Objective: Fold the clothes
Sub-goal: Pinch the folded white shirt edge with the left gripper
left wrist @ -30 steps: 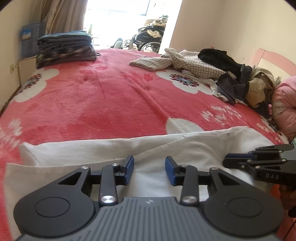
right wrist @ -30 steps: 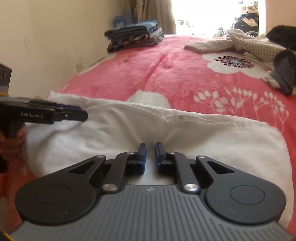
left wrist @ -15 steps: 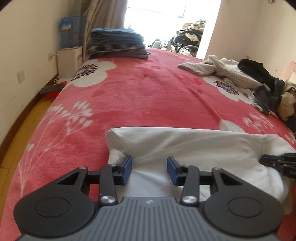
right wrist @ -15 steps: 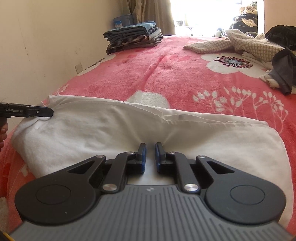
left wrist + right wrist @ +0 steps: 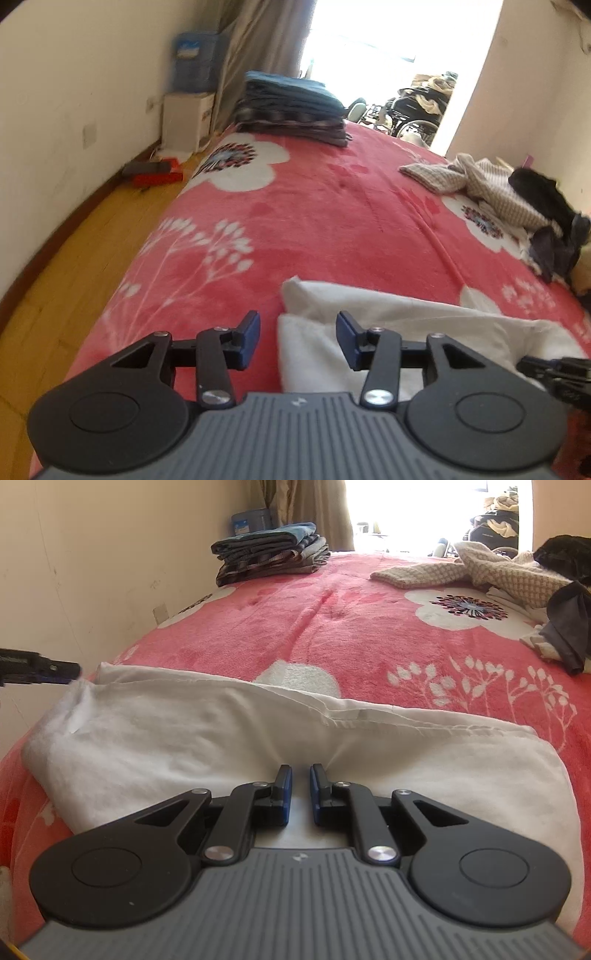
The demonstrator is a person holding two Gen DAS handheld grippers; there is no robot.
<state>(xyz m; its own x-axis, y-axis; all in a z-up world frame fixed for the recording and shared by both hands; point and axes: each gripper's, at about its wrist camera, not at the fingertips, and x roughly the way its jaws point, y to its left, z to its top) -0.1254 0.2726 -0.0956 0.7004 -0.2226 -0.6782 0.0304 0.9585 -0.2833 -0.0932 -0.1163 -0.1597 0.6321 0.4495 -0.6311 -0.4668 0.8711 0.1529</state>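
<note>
White cloth (image 5: 207, 738) folded along the bed's (image 5: 332, 221) near edge, my right tongs (image 5: 298, 792) clamped on its near fold as before, my left tongs (image 5: 297, 339) just widened, empty, shifted to its left end.

White garment (image 5: 192, 738), folded strip, across pink blanket (image 5: 332, 627)
</note>
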